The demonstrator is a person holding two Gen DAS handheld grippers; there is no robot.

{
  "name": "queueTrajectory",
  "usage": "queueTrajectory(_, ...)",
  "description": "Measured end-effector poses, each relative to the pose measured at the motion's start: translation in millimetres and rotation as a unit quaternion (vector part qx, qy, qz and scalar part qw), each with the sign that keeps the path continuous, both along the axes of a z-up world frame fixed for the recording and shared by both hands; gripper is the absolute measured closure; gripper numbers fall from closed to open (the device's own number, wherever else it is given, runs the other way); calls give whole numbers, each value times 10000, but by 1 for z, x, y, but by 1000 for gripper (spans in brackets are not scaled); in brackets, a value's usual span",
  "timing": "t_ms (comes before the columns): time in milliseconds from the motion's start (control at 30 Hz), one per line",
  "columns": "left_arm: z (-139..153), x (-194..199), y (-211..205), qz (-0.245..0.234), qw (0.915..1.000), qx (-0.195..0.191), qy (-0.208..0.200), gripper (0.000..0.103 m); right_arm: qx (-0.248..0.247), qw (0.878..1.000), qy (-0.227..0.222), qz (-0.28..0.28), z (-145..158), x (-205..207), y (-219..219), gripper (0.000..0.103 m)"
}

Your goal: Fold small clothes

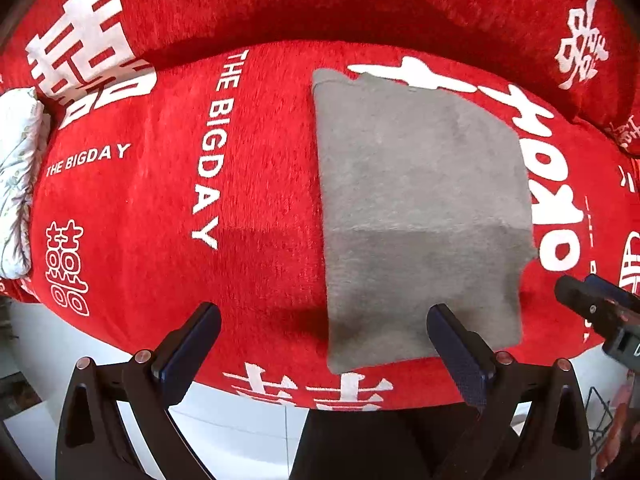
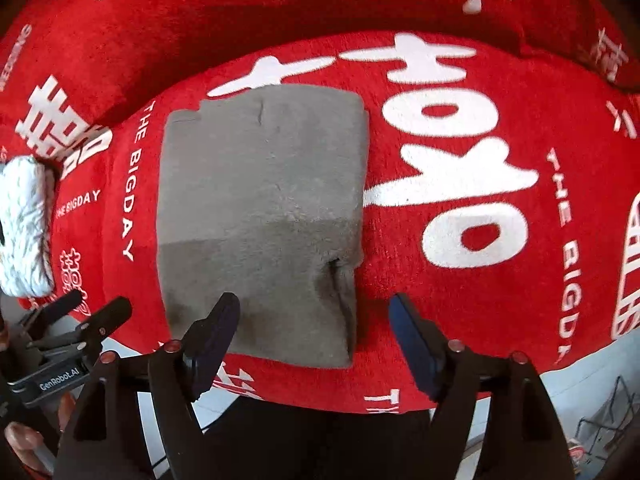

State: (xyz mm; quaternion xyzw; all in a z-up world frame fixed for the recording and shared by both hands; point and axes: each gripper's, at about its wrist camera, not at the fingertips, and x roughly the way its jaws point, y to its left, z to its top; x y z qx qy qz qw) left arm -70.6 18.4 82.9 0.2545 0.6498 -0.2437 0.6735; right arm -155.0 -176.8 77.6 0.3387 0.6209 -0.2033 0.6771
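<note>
- Over at the far left edge, a white patterned bundle of cloth (image 1: 18, 184) is lying on the red cover, cut off by the frame; its print is too blurred to read.
- The red sofa cover (image 1: 132, 208), printed with white characters and "THE BIGDAY" lettering, is spreading across the whole seat, with the backrest rising behind it in the same fabric.
- The left gripper (image 1: 324, 340) is hovering above the front edge of the seat, jaws standing wide apart and holding nothing; its right finger is overlapping the garment's near left part in the left wrist view, though contact is hard to judge.
- The folded grey garment (image 1: 420, 200) is lying flat on the cover, right of the "THE BIGDAY" line, partly covering a large white character; a shadow is darkening its nearer half.
- In the right wrist view a small pucker is showing near the garment's near right edge, and what kind of garment it is stays hard to tell.
- The right gripper (image 2: 316, 332) is hanging over the garment's near right corner, jaws spread wide and empty, its left finger overlapping the cloth.
- At far right, a dark wire frame (image 2: 608, 412) on the floor is showing only partly.
</note>
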Motion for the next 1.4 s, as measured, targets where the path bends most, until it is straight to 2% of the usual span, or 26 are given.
queueTrajectory(33,3,0,0,-18,10000,-17,-15,0,-86,10000,29,34,4,1,1,19)
queueTrajectory(67,6,-1,0,-30,10000,-29,-26,0,-138,9999,51,57,7,2,2,10)
queueTrajectory(100,8,-1,0,-35,10000,-39,-33,0,-193,9998,66,55,11,2,2,9)
queueTrajectory(167,11,-1,0,-35,10000,-64,-39,0,-298,9995,73,50,16,3,4,0)
queueTrajectory(300,18,-1,1,-20,9999,-100,-57,0,-510,9987,60,-2,26,4,5,0)
queueTrajectory(700,36,-5,2,-76,9996,-234,-144,0,-662,9978,9,-12,49,6,12,0)
queueTrajectory(1400,45,-7,4,11,9992,-335,-220,0,-706,9975,-4,-21,56,6,16,0)
